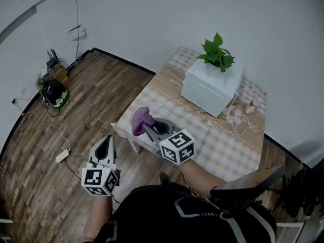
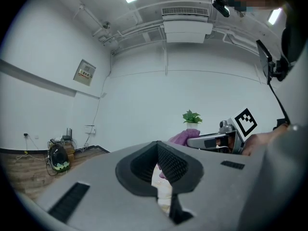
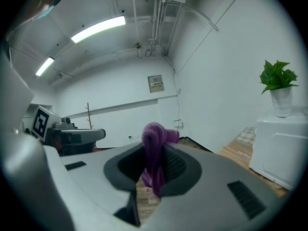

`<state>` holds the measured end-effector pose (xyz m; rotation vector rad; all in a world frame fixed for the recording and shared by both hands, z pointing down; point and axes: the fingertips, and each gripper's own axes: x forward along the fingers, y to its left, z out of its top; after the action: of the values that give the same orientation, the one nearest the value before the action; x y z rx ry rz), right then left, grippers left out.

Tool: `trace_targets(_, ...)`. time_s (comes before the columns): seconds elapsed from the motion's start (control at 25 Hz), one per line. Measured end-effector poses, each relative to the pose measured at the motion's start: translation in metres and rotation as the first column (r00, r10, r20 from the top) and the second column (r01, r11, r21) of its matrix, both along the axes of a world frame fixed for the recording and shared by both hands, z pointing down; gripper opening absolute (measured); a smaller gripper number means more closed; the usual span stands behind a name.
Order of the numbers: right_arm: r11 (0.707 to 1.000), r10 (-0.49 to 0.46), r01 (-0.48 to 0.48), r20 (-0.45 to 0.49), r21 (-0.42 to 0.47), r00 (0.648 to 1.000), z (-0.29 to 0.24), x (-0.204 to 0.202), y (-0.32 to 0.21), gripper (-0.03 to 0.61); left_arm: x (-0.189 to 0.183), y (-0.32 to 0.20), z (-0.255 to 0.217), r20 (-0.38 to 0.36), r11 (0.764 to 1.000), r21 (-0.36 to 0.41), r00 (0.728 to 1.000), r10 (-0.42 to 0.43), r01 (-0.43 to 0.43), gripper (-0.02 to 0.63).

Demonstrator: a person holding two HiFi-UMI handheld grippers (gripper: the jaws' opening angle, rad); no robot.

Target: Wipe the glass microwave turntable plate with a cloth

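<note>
The cloth [image 1: 141, 119], a purple bundle, is pinched in my right gripper [image 1: 149, 128] and sits just above the near left corner of the table [image 1: 228, 151], bunched over the jaw tips with a tail hanging down between them. In the right gripper view I see the jaws closed tight on the purple fabric, the dark pads pressing it from both sides. My left gripper [image 1: 106, 142] hangs off the table's near left corner, out over the wooden floor [image 1: 101, 100], apart from the table edge and lower left of the right gripper. Its own view shows the jaws drawn together to a thin slit with nothing between them; through the slit I only catch a pale sliver of the checked tablecloth beyond. From there I also see the right gripper off to the right with the cloth poking out ahead of it. On the far side of the table stands a white box [image 1: 211, 87] with a potted green plant [image 1: 216, 52] on top. A white power strip [image 1: 234, 116] with its cord lies on the table just beside the box, and a small bottle [image 1: 250, 107] stands near the table's far right edge. Well away from the table, against the wall, a dark rounded object [image 1: 54, 92] rests on the floor among loose cables.
</note>
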<state>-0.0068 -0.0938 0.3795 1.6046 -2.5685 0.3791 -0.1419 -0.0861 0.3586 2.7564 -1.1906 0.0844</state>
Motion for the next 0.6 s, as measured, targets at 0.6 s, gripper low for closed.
trace_targets(0.6, 0.999, 0.007, -0.004, -0.059, 0.04, 0.998, -0.012, -0.017, 0.005, 0.069, -0.017, -0.001, -0.002, 0.005, 1.0, 0.004, 1.0, -0.016, 0.016, 0.006)
